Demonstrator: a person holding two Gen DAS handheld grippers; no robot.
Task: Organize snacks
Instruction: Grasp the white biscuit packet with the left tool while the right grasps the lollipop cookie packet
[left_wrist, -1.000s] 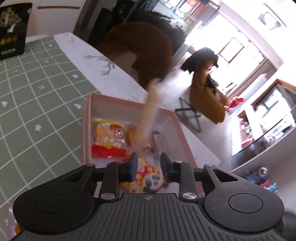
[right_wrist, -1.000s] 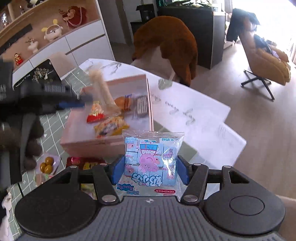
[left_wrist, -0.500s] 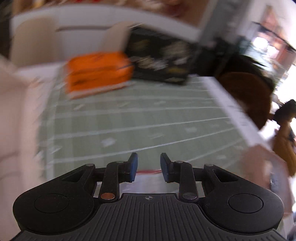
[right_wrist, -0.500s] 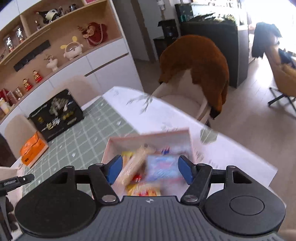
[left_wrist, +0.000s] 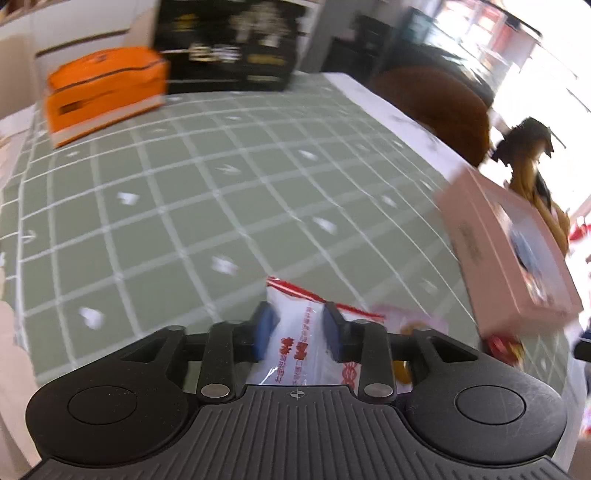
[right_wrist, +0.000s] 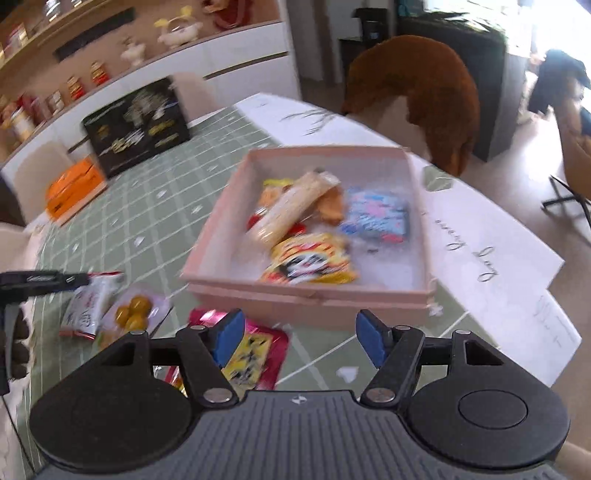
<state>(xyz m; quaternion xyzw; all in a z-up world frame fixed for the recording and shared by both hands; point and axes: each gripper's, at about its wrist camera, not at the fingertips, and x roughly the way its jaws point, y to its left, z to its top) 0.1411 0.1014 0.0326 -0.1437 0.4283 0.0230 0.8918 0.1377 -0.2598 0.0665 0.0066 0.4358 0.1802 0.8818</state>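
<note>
Lower centre, left view: the left gripper (left_wrist: 297, 330), jaws just opened, straddles a crinkly white foil packet (left_wrist: 295, 332) on the checked worktop (left_wrist: 184, 206). Right gripper (right_wrist: 299, 338) stands wide and empty before the square pink cardboard box (right_wrist: 295, 295) of glossy snack packets.

Glossy plastic snack packets (right_wrist: 309, 261) in a matt pink cardboard box (right_wrist: 295, 295) — smooth green checked tablecloth (left_wrist: 192, 206) beneath.

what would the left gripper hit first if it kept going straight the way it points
Probably the white snack packet with red print: it already lies between the left gripper fingers, whose jaws have just been opening. Whether the pads touch it is unclear. Beyond it is the green checked tablecloth.
</note>
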